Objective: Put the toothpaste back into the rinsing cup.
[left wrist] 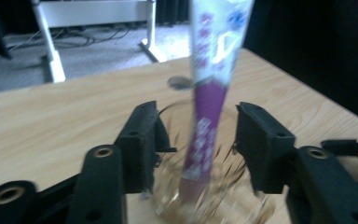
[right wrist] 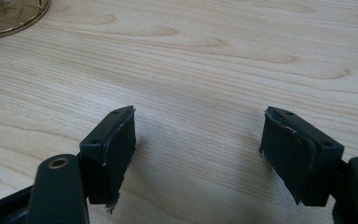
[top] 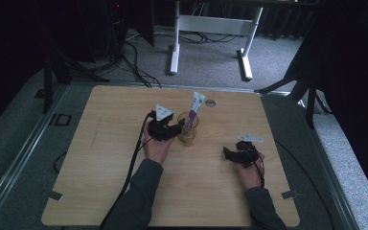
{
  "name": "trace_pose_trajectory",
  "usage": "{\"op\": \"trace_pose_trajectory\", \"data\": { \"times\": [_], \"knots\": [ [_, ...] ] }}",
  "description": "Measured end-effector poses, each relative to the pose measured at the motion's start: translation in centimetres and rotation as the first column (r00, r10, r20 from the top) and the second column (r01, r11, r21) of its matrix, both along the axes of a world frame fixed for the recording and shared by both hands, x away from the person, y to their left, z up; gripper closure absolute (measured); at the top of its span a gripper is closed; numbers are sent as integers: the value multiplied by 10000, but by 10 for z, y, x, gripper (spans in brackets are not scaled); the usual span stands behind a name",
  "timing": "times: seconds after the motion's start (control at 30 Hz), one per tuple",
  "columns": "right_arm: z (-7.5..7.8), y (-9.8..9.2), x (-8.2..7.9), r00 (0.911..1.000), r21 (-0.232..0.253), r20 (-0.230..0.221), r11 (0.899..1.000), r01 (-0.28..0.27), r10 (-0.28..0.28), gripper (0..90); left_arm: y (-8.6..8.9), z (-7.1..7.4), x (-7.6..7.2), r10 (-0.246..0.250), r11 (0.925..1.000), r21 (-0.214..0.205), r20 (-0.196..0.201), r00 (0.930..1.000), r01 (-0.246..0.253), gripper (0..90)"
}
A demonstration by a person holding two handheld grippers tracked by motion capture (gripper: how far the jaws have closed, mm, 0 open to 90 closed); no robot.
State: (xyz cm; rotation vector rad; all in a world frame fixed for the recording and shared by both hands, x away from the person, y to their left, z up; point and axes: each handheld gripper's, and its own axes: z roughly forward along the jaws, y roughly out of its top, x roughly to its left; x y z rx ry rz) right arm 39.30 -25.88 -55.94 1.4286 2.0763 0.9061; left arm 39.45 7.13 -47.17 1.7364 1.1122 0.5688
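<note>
A clear glass point(top: 189, 129) stands on the wooden table point(top: 105, 158), a little nearer the far edge than the near one and about midway between the left and right edges; a tube point(top: 194, 109) with a white upper part and a purple lower part stands in it, its bottom end inside the glass and its top leaning toward the far right corner. The left gripper point(top: 176, 128) lies just left of the glass, held in the person's left hand point(top: 156, 147), a grey three-cornered plate on top; in the left gripper view its jaws stand wide apart, one on each side of the glass point(left wrist: 205, 186), the tube point(left wrist: 209, 107) rising between them, and the pads press on neither. The right gripper point(top: 226, 154) rests low over the table toward the right edge, well apart from the glass, held in the right hand point(top: 250, 173); in the right gripper view its jaws are wide apart with bare wood between them, and the rim of the glass point(right wrist: 9, 18) shows at the upper left corner; a small round grommet point(top: 210, 102) sits in the table near the far edge.
</note>
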Motion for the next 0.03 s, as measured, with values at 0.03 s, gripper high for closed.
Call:
{"op": "trace_pose_trajectory", "data": {
  "times": [0.03],
  "knots": [
    [0,0,0,10000,0,7,10000,1,-1,263,8,-3,-2,195,9998,61,-82,9998,-195,425]
  ]
}}
